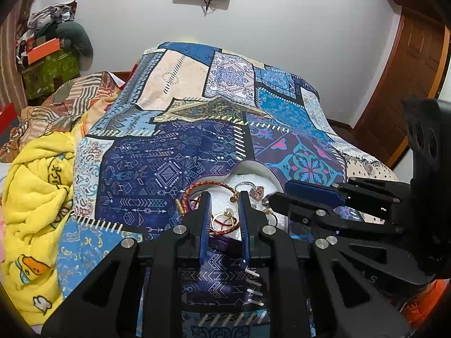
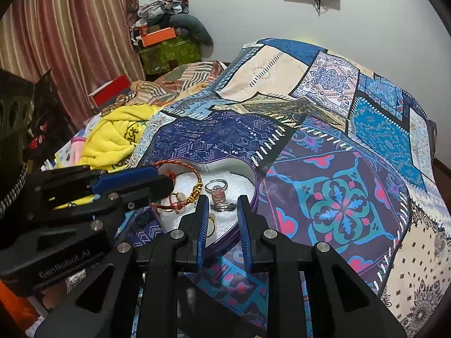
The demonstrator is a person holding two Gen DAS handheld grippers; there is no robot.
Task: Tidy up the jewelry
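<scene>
While tilted on box rim point(image 2: 234, 166), red bangle point(image 2: 180, 166) opens rightward.

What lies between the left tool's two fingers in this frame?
In the left wrist view, the left tool frames a gold ring and red cord bracelet lying on the heart-shaped box padding.

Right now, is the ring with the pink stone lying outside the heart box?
No, the ring with the pink stone lies inside the heart box, on its white padding.
</scene>
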